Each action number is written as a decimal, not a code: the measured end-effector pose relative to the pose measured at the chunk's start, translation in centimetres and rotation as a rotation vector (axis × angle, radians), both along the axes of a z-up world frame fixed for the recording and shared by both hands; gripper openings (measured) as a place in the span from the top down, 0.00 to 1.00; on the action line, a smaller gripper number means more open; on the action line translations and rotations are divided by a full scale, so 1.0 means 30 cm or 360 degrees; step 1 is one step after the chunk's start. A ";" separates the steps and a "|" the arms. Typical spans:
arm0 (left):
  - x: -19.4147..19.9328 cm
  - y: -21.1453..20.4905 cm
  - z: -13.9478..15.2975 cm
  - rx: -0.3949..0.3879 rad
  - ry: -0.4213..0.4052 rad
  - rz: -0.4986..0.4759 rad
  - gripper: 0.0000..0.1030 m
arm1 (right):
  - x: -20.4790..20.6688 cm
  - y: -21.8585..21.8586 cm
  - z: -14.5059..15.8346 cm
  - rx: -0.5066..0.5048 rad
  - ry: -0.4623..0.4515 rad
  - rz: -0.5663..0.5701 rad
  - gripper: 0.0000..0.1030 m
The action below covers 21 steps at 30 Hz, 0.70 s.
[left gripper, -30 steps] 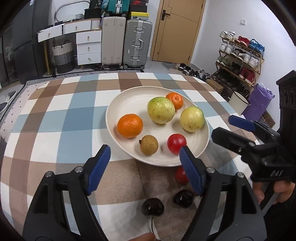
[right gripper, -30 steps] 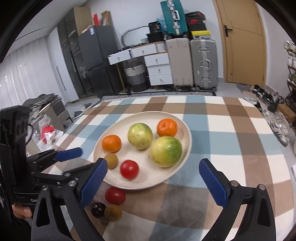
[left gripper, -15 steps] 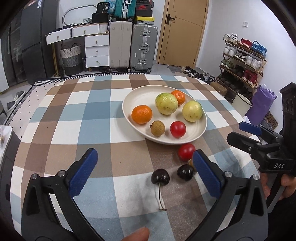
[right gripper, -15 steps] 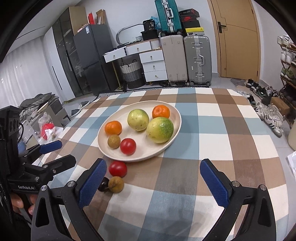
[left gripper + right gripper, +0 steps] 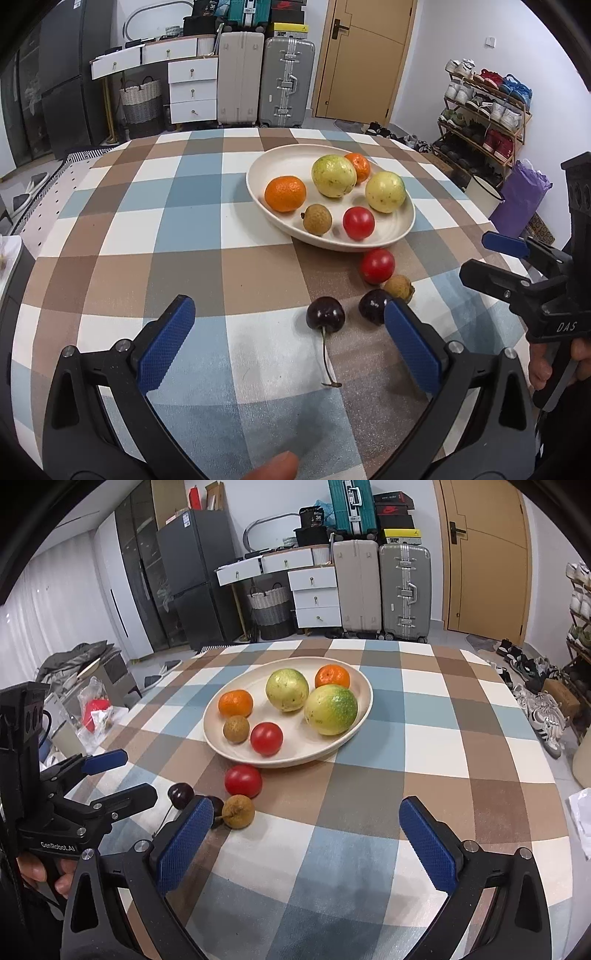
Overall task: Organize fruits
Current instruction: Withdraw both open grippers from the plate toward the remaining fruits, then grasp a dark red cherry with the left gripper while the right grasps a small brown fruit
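Both tongs stand wide apart and empty: left tongs (image 5: 288,341), right tongs (image 5: 306,843). The plate (image 5: 360,686) on the checked bench (image 5: 424,716) holds six fruits. Beside it lie a tomato (image 5: 377,266), longan (image 5: 398,287) and two cherries (image 5: 325,314).

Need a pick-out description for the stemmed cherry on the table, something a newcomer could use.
Start at the cream plate of fruit on the checked tablecloth. Just off its near rim four small fruits lie loose on the cloth: a red tomato, a brown longan and two dark cherries. Yours is the cherry with the stem, farthest from the plate, the only one with a long thin stalk trailing toward the camera.
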State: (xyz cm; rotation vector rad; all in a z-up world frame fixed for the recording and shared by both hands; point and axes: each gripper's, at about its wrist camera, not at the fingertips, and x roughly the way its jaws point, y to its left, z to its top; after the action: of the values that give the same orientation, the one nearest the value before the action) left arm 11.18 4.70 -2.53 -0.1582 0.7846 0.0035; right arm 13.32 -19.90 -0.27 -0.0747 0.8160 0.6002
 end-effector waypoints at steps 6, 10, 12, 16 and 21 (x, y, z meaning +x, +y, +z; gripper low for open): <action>-0.003 -0.002 -0.017 -0.0006 0.0031 -0.0007 0.01 | -0.017 0.021 -0.029 -0.0056 0.0045 0.0049 0.00; 0.005 -0.017 -0.029 0.0009 0.0057 -0.0032 0.01 | -0.021 0.039 -0.053 -0.0104 0.0075 0.0079 0.00; 0.007 -0.025 -0.036 0.0028 0.0061 -0.0041 0.01 | -0.022 0.054 -0.067 -0.0141 0.0084 0.0096 0.00; 0.017 -0.027 -0.054 0.0023 0.0094 -0.0057 0.01 | -0.032 0.091 -0.097 -0.0237 0.0077 0.0132 0.00; 0.026 -0.032 -0.081 0.0036 0.0137 -0.0078 0.01 | -0.022 0.112 -0.118 -0.0266 0.0077 0.0152 0.00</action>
State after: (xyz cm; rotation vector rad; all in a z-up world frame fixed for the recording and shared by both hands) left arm 11.96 3.75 -4.98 -0.1180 0.8736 -0.0273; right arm 12.66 -16.53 -3.82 -0.2538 0.9124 0.6244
